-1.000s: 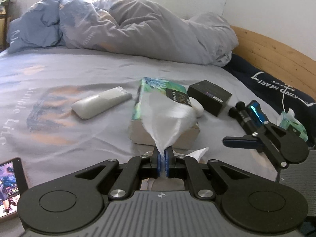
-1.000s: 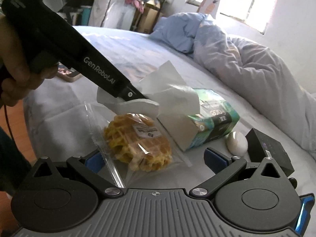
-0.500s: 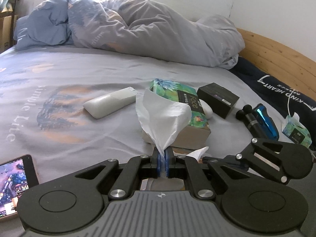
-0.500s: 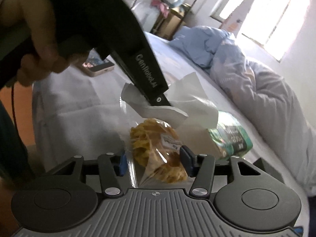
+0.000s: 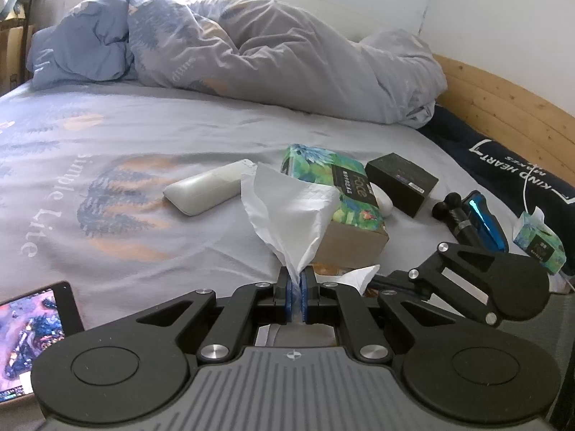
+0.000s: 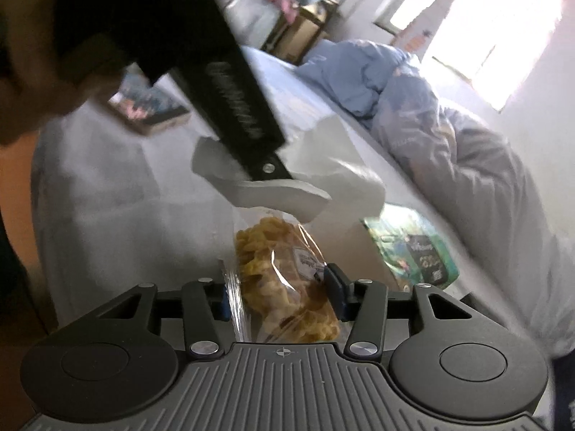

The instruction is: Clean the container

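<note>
My left gripper is shut on the lower corner of a white tissue that fans up in front of it. The green tissue box lies on the bed just behind. In the right wrist view my right gripper is shut on a clear plastic bag with a yellow waffle inside, held tilted upright between its fingers. The tissue hangs just above the bag. The black body of the right gripper sits low at the right of the left wrist view.
On the grey bedsheet lie a white oblong case, a black box, a blue and black device, a small tissue pack and a lit phone. A heaped duvet fills the back. A hand holds the left gripper.
The right gripper went from open around the waffle bag to shut on it and raised it. The left gripper, still pinching the tissue, has pulled up and away from the box.
</note>
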A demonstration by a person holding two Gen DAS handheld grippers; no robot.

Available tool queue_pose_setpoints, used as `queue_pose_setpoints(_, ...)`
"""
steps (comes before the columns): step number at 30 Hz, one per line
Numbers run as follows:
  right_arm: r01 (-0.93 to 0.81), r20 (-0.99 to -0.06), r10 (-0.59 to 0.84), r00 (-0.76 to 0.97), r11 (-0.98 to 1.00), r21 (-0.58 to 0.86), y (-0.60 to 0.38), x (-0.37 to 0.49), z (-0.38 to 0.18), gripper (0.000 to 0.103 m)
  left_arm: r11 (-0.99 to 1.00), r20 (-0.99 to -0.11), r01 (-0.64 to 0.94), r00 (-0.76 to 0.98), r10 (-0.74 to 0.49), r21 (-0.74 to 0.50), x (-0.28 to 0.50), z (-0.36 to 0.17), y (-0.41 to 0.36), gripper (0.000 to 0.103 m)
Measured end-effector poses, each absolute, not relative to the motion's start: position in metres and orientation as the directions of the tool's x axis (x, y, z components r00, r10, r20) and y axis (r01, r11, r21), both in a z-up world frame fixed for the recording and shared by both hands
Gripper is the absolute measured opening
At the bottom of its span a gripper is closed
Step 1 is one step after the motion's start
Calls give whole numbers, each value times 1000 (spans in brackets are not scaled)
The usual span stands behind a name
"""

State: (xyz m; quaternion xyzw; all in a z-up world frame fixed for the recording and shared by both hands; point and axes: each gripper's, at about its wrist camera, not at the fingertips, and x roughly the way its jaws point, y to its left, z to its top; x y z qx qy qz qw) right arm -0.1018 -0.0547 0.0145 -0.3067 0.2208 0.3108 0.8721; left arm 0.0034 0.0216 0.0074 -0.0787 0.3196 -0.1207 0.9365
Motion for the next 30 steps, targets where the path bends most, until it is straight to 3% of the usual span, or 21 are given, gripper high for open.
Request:
queue_pose_setpoints(15, -590, -544, 630, 554, 758, 276, -118, -61, 43, 49, 955, -472, 162, 840, -266, -250, -8, 30, 35, 9)
queue_pose_setpoints(24, -235, -394, 784, 480, 547, 803, -183, -28, 17, 47, 952, -387, 169, 884, -262, -257, -22, 50, 33, 9)
queue_pose_setpoints(26, -195, -412, 761, 501, 563, 803, -190, -24, 14, 43, 952, -399, 171, 878, -264, -253, -22, 50, 30, 9)
queue_pose_setpoints(30, -153, -520, 674, 525, 675, 722, -194, -21, 9, 47, 951, -428, 193, 858, -282, -240, -21, 43, 20, 9)
